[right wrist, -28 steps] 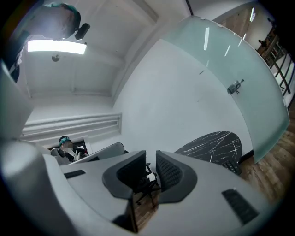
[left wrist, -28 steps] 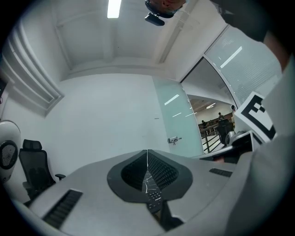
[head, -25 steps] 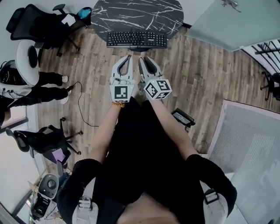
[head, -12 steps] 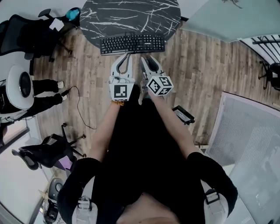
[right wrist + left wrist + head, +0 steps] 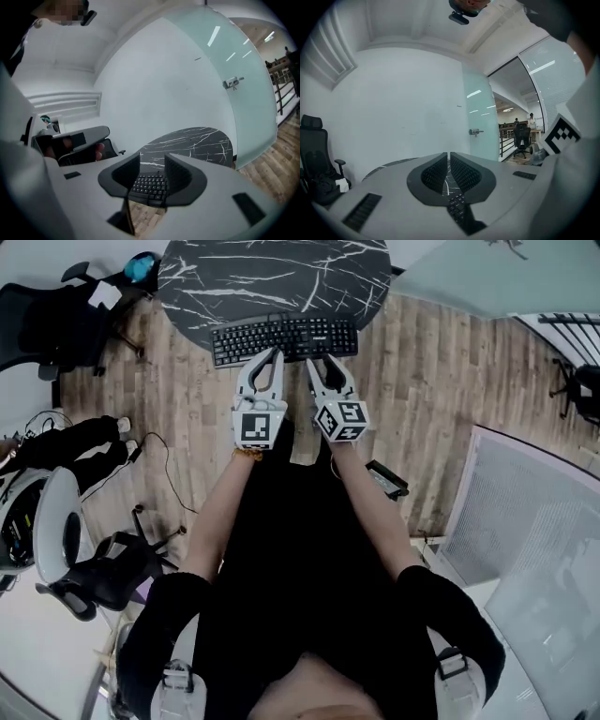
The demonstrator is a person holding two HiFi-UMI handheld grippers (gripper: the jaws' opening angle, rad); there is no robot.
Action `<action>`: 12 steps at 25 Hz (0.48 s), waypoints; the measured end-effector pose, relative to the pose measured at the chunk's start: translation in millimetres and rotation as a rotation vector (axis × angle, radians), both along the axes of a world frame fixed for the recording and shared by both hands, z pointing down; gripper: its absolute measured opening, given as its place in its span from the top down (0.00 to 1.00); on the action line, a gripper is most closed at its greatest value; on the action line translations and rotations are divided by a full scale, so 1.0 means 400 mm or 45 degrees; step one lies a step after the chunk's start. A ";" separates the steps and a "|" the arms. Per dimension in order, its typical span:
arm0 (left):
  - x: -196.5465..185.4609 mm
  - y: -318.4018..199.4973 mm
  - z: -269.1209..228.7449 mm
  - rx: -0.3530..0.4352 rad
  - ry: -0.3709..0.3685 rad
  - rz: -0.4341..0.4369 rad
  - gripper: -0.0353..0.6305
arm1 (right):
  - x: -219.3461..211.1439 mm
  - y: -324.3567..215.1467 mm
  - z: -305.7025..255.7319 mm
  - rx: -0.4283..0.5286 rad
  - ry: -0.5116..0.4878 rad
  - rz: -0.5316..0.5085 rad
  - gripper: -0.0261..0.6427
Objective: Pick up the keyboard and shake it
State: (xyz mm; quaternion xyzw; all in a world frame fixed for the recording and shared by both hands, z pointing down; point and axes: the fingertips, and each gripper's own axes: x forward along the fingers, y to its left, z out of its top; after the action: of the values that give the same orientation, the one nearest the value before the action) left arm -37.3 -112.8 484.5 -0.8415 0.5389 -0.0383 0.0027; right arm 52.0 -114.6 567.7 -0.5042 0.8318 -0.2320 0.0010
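A black keyboard (image 5: pixel 284 338) lies along the near edge of a round dark marble table (image 5: pixel 272 273). Both grippers hover just short of it, side by side. My left gripper (image 5: pixel 273 353) is shut and holds nothing; in the left gripper view the keyboard (image 5: pixel 457 206) shows below the closed jaws (image 5: pixel 449 155). My right gripper (image 5: pixel 325 361) is open, and its jaws have just been opening. In the right gripper view the keyboard (image 5: pixel 149 184) lies beyond the gap of that gripper (image 5: pixel 152 157), with nothing between the pads.
Black office chairs (image 5: pixel 52 315) stand at the left, with a white chair (image 5: pixel 47 521) and a seated person's legs (image 5: pixel 80 442) beside them. A small black device (image 5: pixel 386 480) lies on the wood floor at the right. A frosted glass wall (image 5: pixel 220 89) rises behind the table.
Both grippers have moved forward to the table's near edge, close to the keyboard. The right gripper's jaws have spread apart. The left jaws stay shut.
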 end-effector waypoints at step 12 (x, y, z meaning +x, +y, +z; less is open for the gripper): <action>-0.003 -0.050 0.045 -0.037 -0.071 0.002 0.93 | 0.076 -0.029 0.222 -0.382 -0.506 0.293 0.69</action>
State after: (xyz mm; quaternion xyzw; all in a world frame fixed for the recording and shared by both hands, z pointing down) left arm -38.6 -132.8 502.6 -0.8406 0.5372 -0.0695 0.0057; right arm 82.2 -126.0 656.6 -0.5344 0.7089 -0.4455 0.1157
